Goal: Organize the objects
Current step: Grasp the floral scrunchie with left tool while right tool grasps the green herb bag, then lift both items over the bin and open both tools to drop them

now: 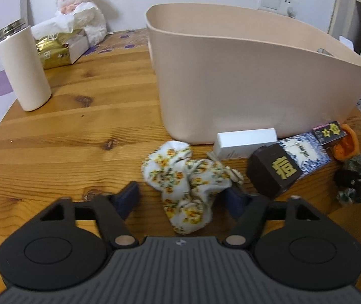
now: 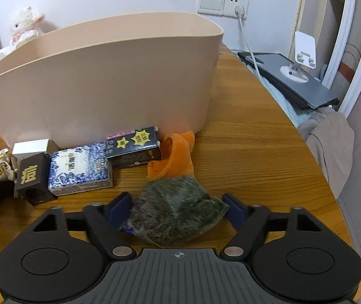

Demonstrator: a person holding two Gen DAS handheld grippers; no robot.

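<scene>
**Two soft things waiting between open claws**

The left claw [image 1: 183,195] is held apart around the floral cloth [image 1: 185,182], which lies on the counter [image 1: 79,131] between its fingers. The right claw [image 2: 178,206] is also apart, with the dark green packet [image 2: 178,212] between its fingers. Both are judged light and soft; a hold across the bunched middle is advised. The beige basket [image 1: 243,81] stands just ahead.

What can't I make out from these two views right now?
- Beige bin interior: hidden by its wall in both views.
- Right gripper contact with the green packet: packet blurred, right wrist view.
- Floral cloth hides the left gripper's far finger tip, left wrist view.
</scene>
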